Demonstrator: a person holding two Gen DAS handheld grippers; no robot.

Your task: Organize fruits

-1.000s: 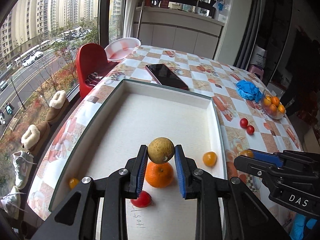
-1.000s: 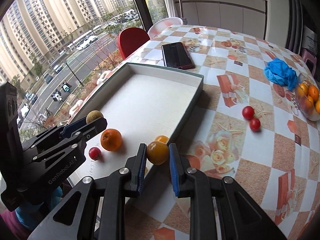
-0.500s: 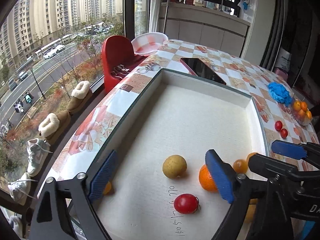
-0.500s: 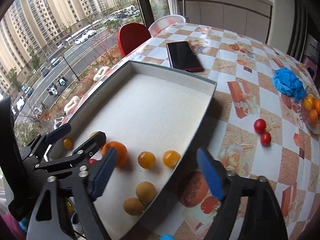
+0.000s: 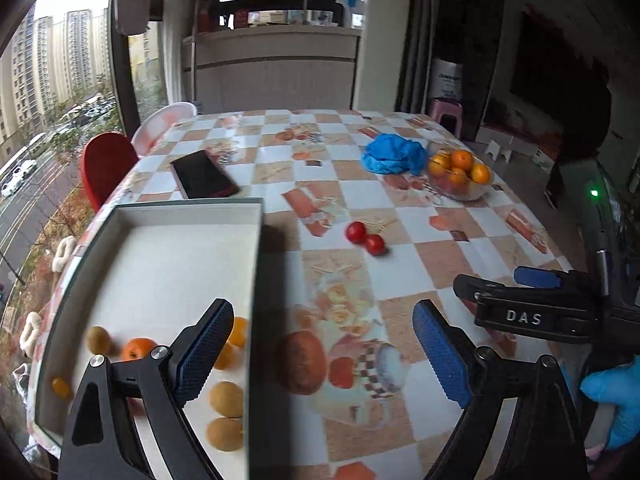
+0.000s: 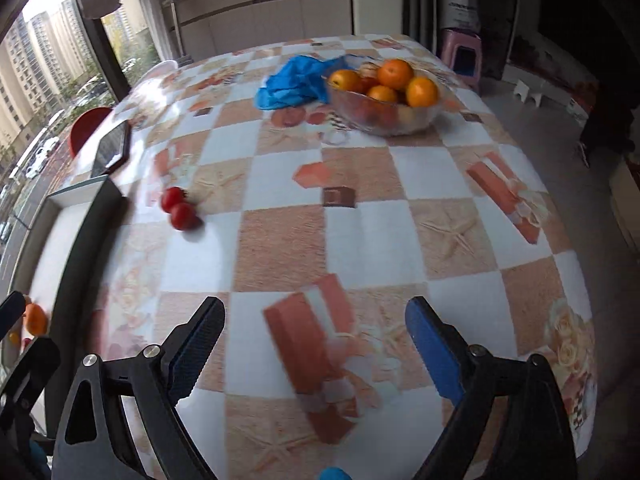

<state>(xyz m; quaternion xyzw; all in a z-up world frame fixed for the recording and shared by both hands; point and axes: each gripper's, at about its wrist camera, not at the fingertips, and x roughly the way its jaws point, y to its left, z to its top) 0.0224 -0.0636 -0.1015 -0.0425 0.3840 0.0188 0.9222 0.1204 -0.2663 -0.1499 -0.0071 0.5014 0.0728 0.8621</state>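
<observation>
Both grippers have let go of their fruit since a second ago: the left gripper (image 5: 324, 354) then clamped a brown fruit over the tray and the right gripper (image 6: 314, 354) an orange one, and each has swung away toward the open table, jaws now wide apart with nothing between them. Behind and to the left of the left gripper, the tray (image 5: 256, 264) holds the sorted fruit, among them two brown fruits (image 5: 226, 399) lying close to its left finger. Ahead of both grippers, well apart from either, two tomatoes (image 5: 366, 238) lie touching on the tablecloth, and farther off stands the bowl (image 6: 386, 120) of oranges. The tomatoes look like the next pick. They should be light, smooth and soft-skinned, prone to roll and to bruise, so a gentle close across the widest part of one, from above, seems best, nudging its neighbour as little as possible.
</observation>
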